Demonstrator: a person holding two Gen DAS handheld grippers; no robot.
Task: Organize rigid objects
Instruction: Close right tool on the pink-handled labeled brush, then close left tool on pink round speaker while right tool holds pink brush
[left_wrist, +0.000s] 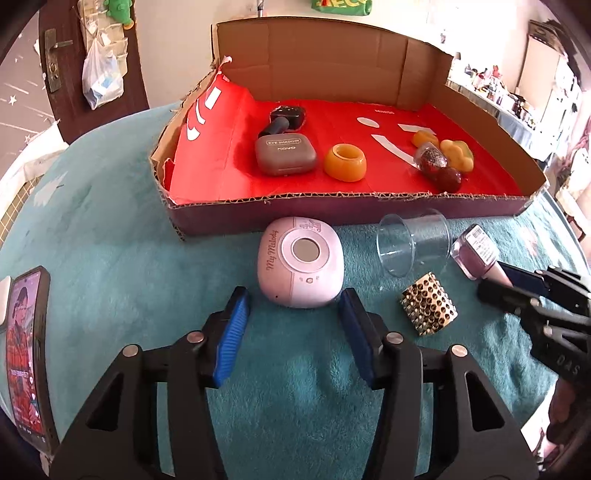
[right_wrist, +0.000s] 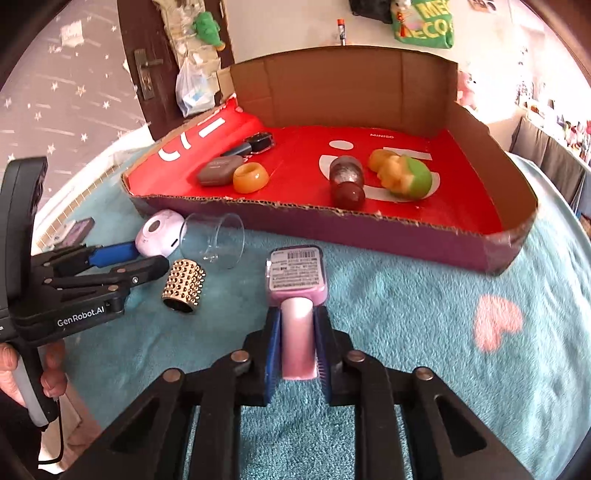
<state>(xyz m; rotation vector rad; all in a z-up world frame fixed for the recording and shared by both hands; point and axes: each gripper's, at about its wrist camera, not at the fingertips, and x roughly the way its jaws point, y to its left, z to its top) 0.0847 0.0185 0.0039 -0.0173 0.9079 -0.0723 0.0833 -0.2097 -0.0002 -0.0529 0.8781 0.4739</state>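
Observation:
A pink rounded "My Melody" device (left_wrist: 301, 269) lies on the teal blanket just in front of the cardboard box (left_wrist: 332, 212). My left gripper (left_wrist: 293, 295) stands open around the device's near edge, with a gap at the left pad (left_wrist: 232, 325). A pink nail polish bottle (right_wrist: 297, 280) with a barcode label lies to the right. My right gripper (right_wrist: 297, 314) is shut on its long pink cap, both blue pads pressed against it. The right gripper (left_wrist: 517, 280) also shows at the edge of the left wrist view.
The red-lined box holds a grey eye shadow case (left_wrist: 286, 155), an orange ring (left_wrist: 345, 162), a black bottle (left_wrist: 286, 118), glitter balls (left_wrist: 432, 158) and yellow toys (left_wrist: 458, 153). A clear cup (left_wrist: 413, 243) lies tipped; a gold studded cylinder (left_wrist: 428, 308) sits beside it. A phone (left_wrist: 27, 350) is far left.

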